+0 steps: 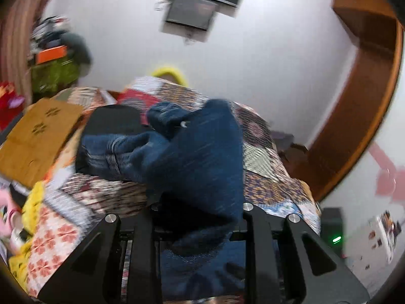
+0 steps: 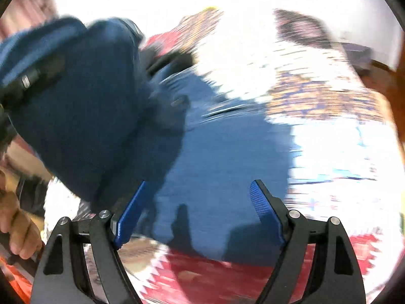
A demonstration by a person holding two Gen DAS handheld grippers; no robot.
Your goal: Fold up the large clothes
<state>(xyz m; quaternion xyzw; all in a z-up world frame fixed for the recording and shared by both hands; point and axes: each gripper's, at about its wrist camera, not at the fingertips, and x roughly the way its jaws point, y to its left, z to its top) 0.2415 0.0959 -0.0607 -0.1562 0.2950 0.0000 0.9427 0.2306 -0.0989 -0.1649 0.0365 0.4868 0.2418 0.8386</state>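
A dark blue garment, jeans by the look of it (image 1: 192, 152), lies on a patterned quilt (image 1: 268, 177). My left gripper (image 1: 200, 217) is shut on a fold of the blue cloth, which drapes over its fingers and hides the tips. In the right wrist view the same blue garment (image 2: 215, 167) spreads flat below, with a lifted bunch (image 2: 76, 106) at the left. My right gripper (image 2: 200, 190) is open with blue pads (image 2: 263, 210) and hovers just above the flat cloth, holding nothing. Both views are blurred.
A brown cardboard piece (image 1: 38, 134) and a black item (image 1: 114, 121) lie beyond the garment on the bed. Piled clothes and an orange box (image 1: 50, 53) stand at the far left. A wooden door frame (image 1: 359, 116) is at the right. A person's hand (image 2: 17, 225) shows low left.
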